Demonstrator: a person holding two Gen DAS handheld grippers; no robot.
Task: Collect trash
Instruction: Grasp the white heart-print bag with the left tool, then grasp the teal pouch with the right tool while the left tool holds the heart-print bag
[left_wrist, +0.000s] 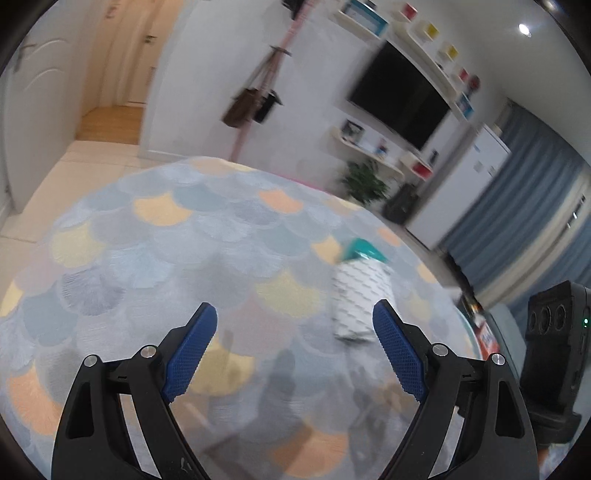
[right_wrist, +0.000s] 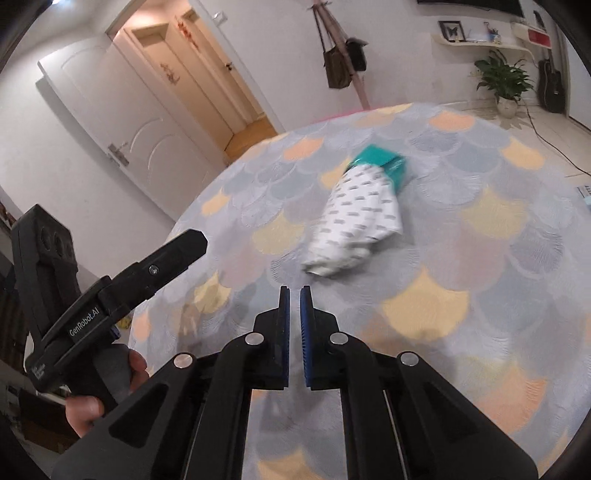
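Left claw (left_wrist: 295, 325) wide; bag (left_wrist: 360, 299) blurred.

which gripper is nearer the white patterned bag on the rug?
Left, by a little. The left gripper is open with the bag just past its right fingertip. The right gripper is shut, short of the bag.

White patterned bag (left_wrist: 360, 299) blurred in left view; teal box (right_wrist: 384, 164) partly hidden inside.

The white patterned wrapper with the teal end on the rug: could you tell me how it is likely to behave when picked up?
The wrapper looks creased and slack, so it will probably flop and crumple. It seems thin, likely light. Lying flat on the rug, it should not roll.
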